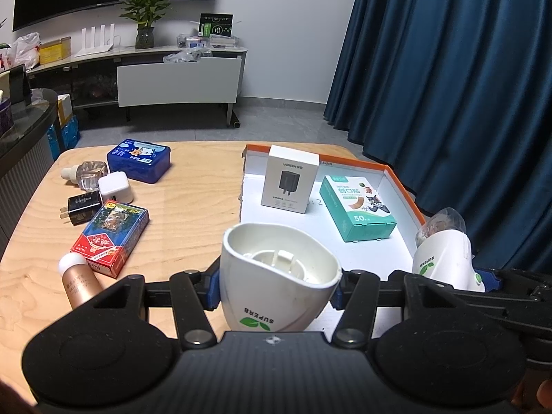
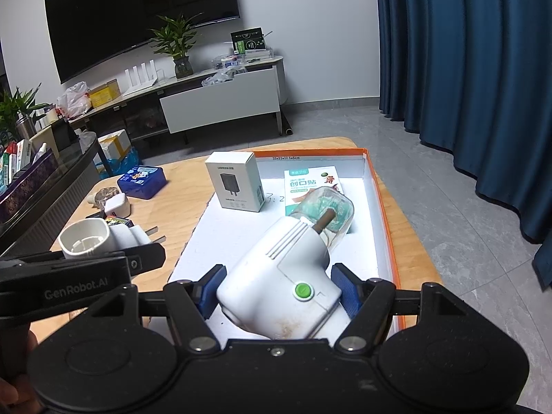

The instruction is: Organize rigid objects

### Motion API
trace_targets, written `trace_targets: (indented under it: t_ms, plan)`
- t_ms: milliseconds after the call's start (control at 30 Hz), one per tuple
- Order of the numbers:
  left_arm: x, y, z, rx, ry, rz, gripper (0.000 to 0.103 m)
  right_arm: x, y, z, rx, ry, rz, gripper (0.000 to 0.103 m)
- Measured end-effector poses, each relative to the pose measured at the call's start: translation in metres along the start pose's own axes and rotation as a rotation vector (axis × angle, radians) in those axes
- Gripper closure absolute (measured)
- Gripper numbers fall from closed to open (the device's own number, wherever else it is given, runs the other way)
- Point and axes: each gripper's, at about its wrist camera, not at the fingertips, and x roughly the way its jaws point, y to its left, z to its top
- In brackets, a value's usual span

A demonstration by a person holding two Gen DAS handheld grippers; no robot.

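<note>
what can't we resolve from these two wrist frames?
- Left wrist view: the base of the white heater shell held in the left gripper, hidden by the gripper body.
- Left wrist view: the gold bottle, lower end covered by the gripper.
- Right wrist view: the bandage box in the orange-rimmed box, near half hidden behind the heater with bottle that the right gripper grips.

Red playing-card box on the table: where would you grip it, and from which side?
Take the red playing-card box across its two long edges, coming from above. It lies flat, so only the thin sides offer parallel faces. The black charger crowds its far end and the gold bottle its near end.
</note>
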Motion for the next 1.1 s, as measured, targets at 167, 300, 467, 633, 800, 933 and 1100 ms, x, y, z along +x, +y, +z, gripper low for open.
trace_targets:
  t_ms: [167,300,467,633,800,933,1100]
  plan:
    - [0.000,0.001,0.000,-0.002,0.001,0.000,0.047,0.001,0.001,-0.001,-0.002,0.003,0.001,0.023]
    - [0.001,0.001,0.000,-0.004,0.002,0.000,0.047,0.002,0.002,-0.001,-0.004,0.004,0.000,0.023]
    - [0.002,0.001,0.001,-0.001,0.004,-0.001,0.047,0.004,0.003,0.000,-0.011,0.008,-0.001,0.023]
    - [0.009,0.002,0.006,0.004,0.007,-0.004,0.047,0.008,0.002,0.002,-0.021,0.015,-0.005,0.023]
    - [0.019,0.004,0.012,0.006,0.011,-0.010,0.047,0.017,0.000,0.006,-0.033,0.025,-0.012,0.023]
    - [0.027,0.001,0.017,0.017,0.016,-0.021,0.047,0.026,0.000,0.008,-0.045,0.036,-0.014,0.023]
    - [0.040,-0.002,0.021,0.023,0.026,-0.042,0.047,0.038,0.003,0.012,-0.079,0.048,-0.022,0.023]
